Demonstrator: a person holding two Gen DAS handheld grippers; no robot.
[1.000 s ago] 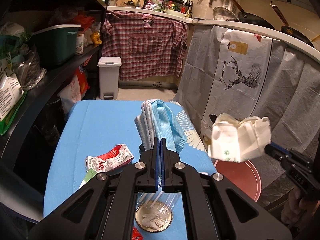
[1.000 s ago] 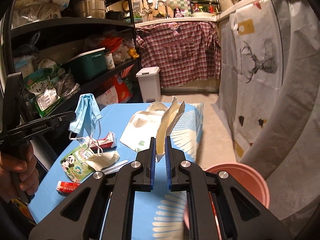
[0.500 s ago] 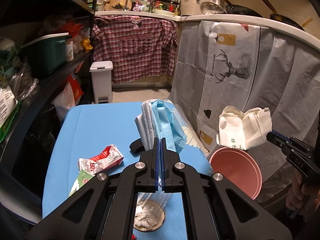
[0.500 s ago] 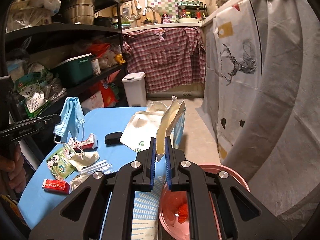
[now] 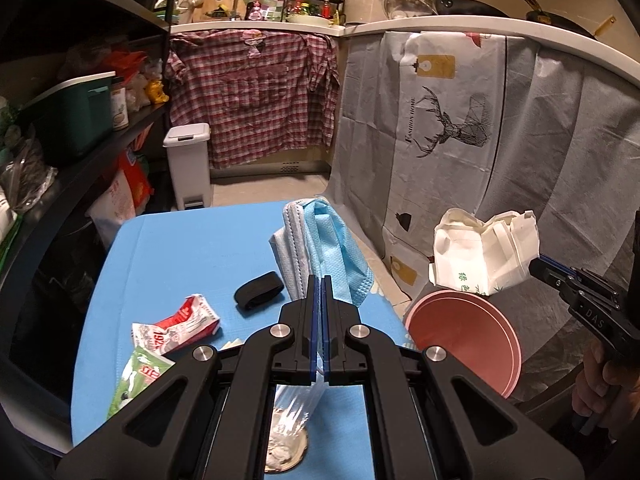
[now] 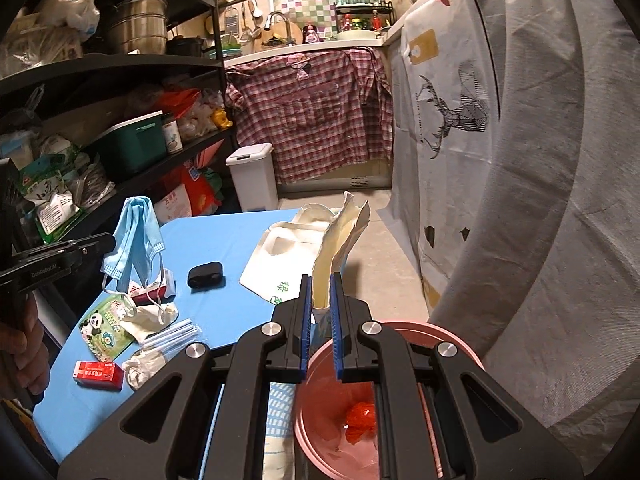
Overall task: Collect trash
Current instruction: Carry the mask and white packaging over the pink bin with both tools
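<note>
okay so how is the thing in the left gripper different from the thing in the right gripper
The left gripper pinches a blue face mask, soft layered fabric; the right gripper clamps a crumpled white paper bag with green print. The mask hangs over the blue table; the bag hangs above the pink bin. Both are held trash.

The lower part of the face mask is being hidden behind the pads of the left tool, so the pinched portion cannot be made out. The clear plastic cup is being largely covered by that tool's black frame, and its contents are being blurred. The base of the crumpled paper bag is being concealed between the fingers of the right tool. The pink bin is being cut off by the lower picture edge and partly masked; the red scrap inside it is too blurred to be identified. The print on the paper bag is too small to be read.
</note>
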